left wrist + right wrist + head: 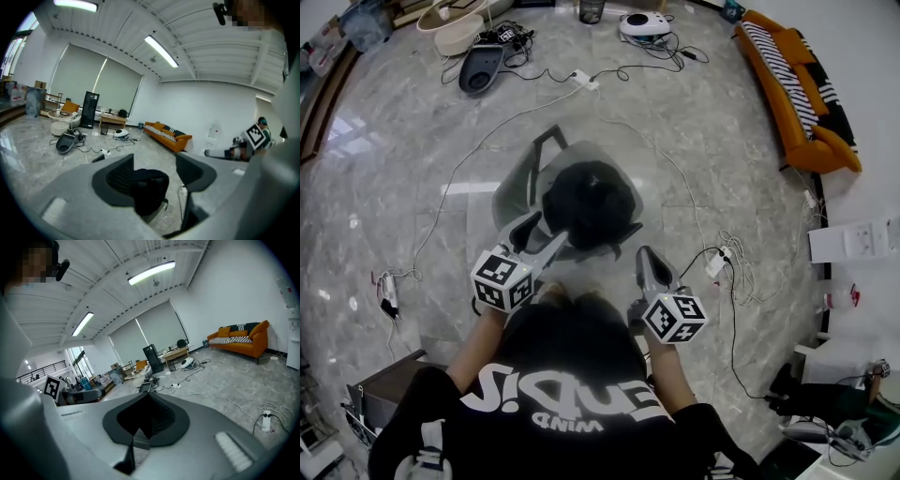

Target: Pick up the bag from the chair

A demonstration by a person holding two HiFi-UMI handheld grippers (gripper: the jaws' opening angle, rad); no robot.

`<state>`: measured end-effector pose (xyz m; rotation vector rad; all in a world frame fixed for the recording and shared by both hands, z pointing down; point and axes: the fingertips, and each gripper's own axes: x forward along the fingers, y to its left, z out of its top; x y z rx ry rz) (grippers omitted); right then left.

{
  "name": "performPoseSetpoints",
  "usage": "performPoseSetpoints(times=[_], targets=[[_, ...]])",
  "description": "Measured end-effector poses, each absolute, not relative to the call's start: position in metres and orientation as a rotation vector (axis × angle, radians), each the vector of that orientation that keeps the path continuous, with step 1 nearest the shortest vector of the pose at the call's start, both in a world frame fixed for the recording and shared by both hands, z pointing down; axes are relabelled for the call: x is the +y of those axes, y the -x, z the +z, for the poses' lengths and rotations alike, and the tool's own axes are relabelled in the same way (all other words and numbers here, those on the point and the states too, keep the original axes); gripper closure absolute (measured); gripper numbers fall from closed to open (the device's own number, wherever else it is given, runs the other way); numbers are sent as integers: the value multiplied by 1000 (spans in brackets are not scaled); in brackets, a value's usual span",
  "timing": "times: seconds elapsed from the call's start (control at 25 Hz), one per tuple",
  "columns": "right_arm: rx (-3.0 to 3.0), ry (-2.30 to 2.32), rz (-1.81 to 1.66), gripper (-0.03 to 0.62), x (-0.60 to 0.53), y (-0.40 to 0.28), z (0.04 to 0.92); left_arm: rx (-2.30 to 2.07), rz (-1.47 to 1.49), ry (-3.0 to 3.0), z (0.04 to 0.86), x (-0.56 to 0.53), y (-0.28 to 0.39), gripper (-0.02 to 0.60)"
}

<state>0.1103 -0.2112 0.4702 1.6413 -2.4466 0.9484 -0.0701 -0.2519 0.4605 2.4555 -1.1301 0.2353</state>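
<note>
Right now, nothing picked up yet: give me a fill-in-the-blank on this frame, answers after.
The black bag rests on a ___. The left gripper has its jaws ___ (open or shut). The right gripper has its jaws ___ (open or shut). The sofa by the wall is ___ in colour.
Missing words: chair; open; shut; orange.

The bag (591, 202) lies on the chair (520, 183). The left gripper (548, 231) is at the chair's near edge, and the right gripper (645, 253) is near its right side. A power strip (584, 80) lies beyond the chair, and a sofa (797, 84) stands far off to its right.
</note>
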Motion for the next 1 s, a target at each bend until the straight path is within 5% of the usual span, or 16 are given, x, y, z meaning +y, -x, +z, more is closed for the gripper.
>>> performPoseSetpoints(times=[0.32,1.0], targets=[[-2447,-1644,948,594,-222,-123,474,-1115,282,-2431,482,-266,56,59],[-2398,-1653,1029,594,-225,-142,492,-1065,563,-2420,555,-294,33,2]])
